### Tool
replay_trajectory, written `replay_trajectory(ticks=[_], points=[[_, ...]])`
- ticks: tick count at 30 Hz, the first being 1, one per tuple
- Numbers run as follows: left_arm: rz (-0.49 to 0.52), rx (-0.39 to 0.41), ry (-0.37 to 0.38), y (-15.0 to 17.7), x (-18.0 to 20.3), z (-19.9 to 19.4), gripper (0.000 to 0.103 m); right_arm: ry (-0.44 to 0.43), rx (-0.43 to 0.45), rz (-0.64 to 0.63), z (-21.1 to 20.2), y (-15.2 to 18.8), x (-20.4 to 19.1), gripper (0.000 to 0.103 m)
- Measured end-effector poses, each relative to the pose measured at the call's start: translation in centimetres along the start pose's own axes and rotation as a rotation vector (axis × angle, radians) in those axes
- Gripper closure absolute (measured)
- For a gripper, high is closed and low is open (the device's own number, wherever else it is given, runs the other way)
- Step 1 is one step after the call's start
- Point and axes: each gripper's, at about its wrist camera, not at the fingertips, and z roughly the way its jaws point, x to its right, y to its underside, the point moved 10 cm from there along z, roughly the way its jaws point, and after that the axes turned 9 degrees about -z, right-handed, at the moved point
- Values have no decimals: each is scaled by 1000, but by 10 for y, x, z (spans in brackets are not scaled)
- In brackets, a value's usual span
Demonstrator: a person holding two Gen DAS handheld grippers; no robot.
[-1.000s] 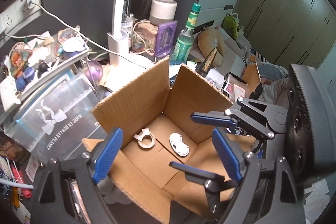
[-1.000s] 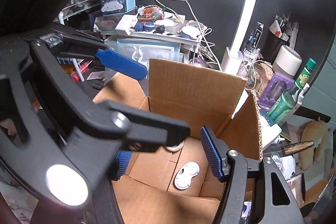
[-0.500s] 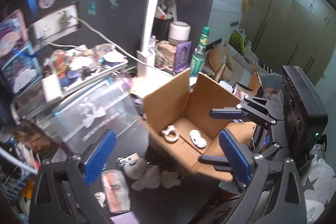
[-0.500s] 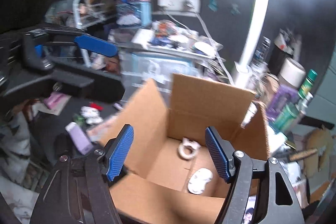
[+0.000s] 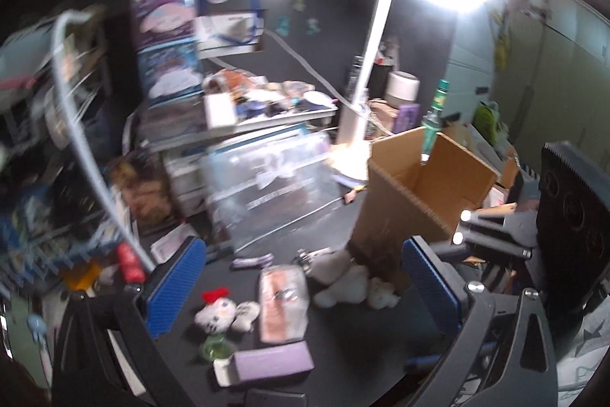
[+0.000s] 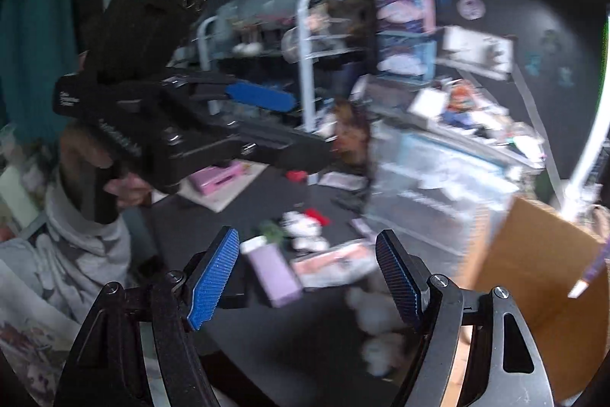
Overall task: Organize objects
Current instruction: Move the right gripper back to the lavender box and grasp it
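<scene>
Loose items lie on the dark tabletop: a purple box (image 5: 272, 363) (image 6: 274, 273), a pink packet (image 5: 284, 304) (image 6: 335, 264), a small white doll with a red bow (image 5: 219, 311) (image 6: 305, 220) and white plush toys (image 5: 343, 281) (image 6: 373, 311). To their right stands the open cardboard box (image 5: 419, 178) (image 6: 533, 254), its inside hidden. My left gripper (image 5: 303, 287) (image 6: 310, 126) hangs wide open above the packet with nothing between its pads. My right gripper (image 6: 305, 277) (image 5: 461, 227) is open too, over the purple box and the packet, and holds nothing. Both views are blurred.
A clear plastic bin (image 5: 267, 185) and cluttered shelves (image 5: 259, 109) stand behind the items. A lit white desk lamp (image 5: 366, 63) and a green bottle (image 5: 434, 117) rise behind the box. A wire rack (image 6: 305, 56) is at the left. A hand (image 6: 95, 155) in a grey sleeve holds the left gripper.
Both grippers swung left, from over the cardboard box to the loose items on the tabletop, and both jaws widened. The two white things inside the box went out of sight.
</scene>
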Motion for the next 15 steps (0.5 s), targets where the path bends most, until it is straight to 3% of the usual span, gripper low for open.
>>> replay_trajectory(ticks=[4, 6, 11, 15], points=[[-64, 24, -41, 26, -28, -5, 1, -180, -21, -8, 33, 14, -34, 31], [-90, 20, -39, 38, -37, -5, 1, -221, -51, -8, 48, 24, -43, 31], [-166, 31, -82, 64, -62, -5, 1, -261, -131, -7, 94, 58, -51, 31], [-235, 34, -77, 79, -74, -7, 1, -232, -176, -25, 123, 82, -46, 33]])
